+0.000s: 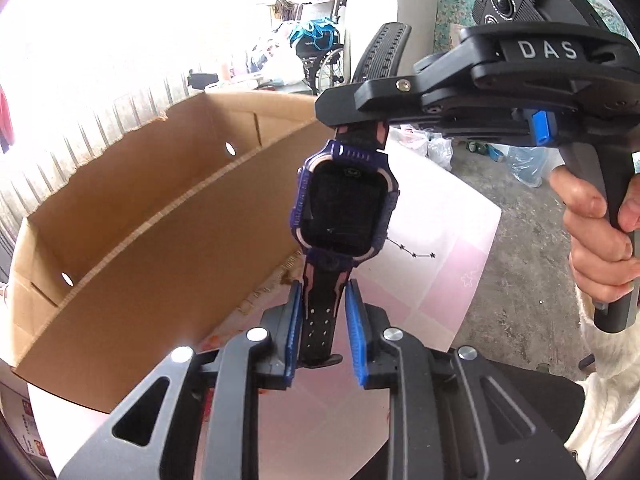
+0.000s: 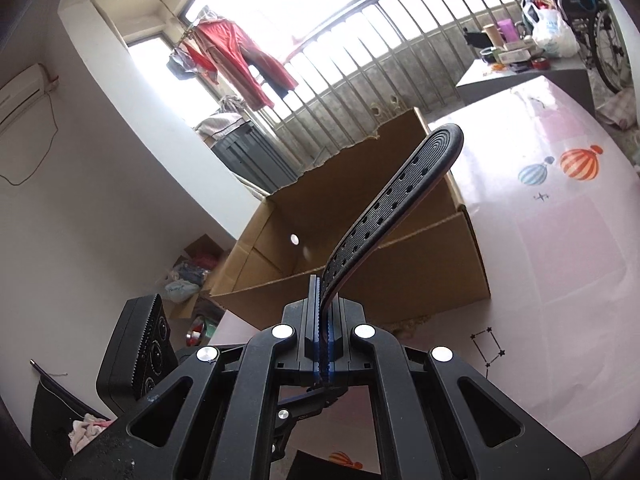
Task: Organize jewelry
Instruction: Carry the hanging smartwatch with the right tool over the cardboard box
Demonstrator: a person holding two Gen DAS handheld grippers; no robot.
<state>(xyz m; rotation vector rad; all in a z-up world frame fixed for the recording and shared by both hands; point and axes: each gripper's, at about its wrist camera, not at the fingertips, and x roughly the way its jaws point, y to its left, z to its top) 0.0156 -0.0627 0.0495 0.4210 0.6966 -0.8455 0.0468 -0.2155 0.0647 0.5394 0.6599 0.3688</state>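
**A:** Pink printed cloth covers the tabletop (image 1: 440,208), doesn't it? What sits closest to the left camera?

**B:** Yes. Closest is the left gripper (image 1: 324,286), set narrow, with its blue pads (image 1: 356,320) on either side of the watch's lower strap. One pad sits against the strap's edge. At the other a sliver of gap shows, so I wouldn't call it clamped.

**A:** And the watch itself?

**B:** The watch (image 1: 346,208) hangs upright in the air above the tabletop, with its dark screen facing the left camera. It has a purple case with pale trim.

**A:** What carries it, then?

**B:** The right gripper (image 1: 352,116) comes in from the right, squeezed tight on the upper strap just above the case. A hand (image 1: 600,248) in a white fuzzy sleeve (image 1: 600,420) grips its handle. In the right wrist view the right gripper (image 2: 322,312) has its pads pressed together on the strap. The perforated strap end (image 2: 392,208) curves up and away from them.

**A:** What lies beyond?

**B:** A cardboard box (image 1: 140,280) stands open on the tabletop's far side, towards the railing. I can see no contents in the part that shows. The watch hangs just beside its near wall. Hot-air balloon prints (image 2: 580,164) mark the cloth to the box's right.

**A:** Farther still?

**B:** A barred railing (image 2: 360,52) stands under bright windows, a red garment (image 2: 240,64) hangs up, and a wheelchair (image 2: 608,52) is piled with bags
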